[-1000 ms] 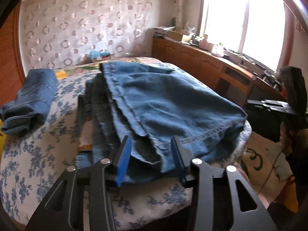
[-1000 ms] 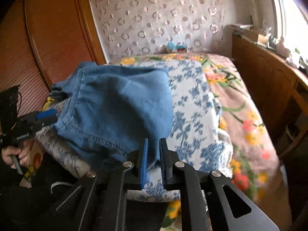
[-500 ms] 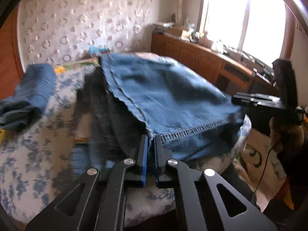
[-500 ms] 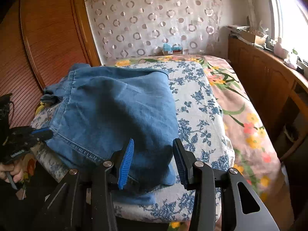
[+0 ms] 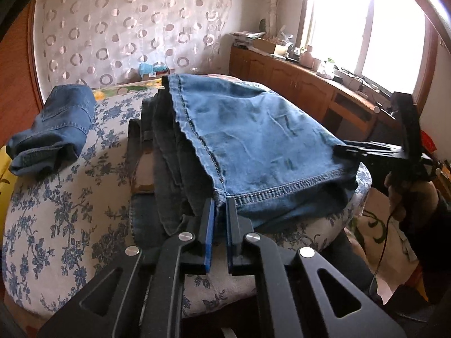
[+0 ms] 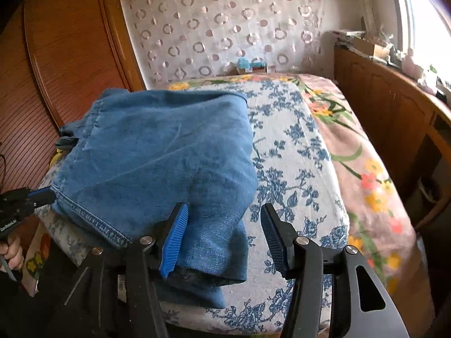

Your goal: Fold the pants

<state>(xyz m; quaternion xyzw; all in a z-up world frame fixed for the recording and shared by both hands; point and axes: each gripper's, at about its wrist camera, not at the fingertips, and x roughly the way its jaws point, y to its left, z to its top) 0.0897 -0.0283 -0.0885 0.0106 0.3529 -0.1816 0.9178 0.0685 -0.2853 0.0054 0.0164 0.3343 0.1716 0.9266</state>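
- Left gripper [image 5: 220,201]: clamped on the stitched hem corner of the blue jeans [image 5: 253,129], blue pads pinching the denim where seam and hem meet, at the near edge of the bed [image 5: 56,197].
- Right gripper [image 6: 224,224]: jaws opening, pads apart and off the cloth, a drooping fold of the jeans [image 6: 157,155] lying between them over the near edge of the bed [image 6: 296,152].
- Seen from the left wrist: right gripper [image 5: 342,150] at the far right corner of the jeans hem, held in a hand [image 5: 408,197] beside the bed.
- Seen from the right wrist: left gripper [image 6: 42,195] at the left hem corner of the jeans, a hand [image 6: 11,252] gripping its handle low at the frame edge.
- Jeans: spread flat over the bed's blue floral cover, lighter top layer folded over darker denim layers showing along its left side, hem toward the grippers.
- Left of the jeans on the bed: a second, darker folded pair of jeans [image 5: 53,129], well apart.
- Right of the jeans: bare floral cover, then a pink flowered blanket [image 6: 366,152] along the bed's far side.
- Beyond the bed: circle-patterned curtain [image 5: 126,28] at the head, wooden cabinets [image 5: 296,90] under a bright window [image 5: 366,28] to the right, a wooden wardrobe [image 6: 64,50] to the left.
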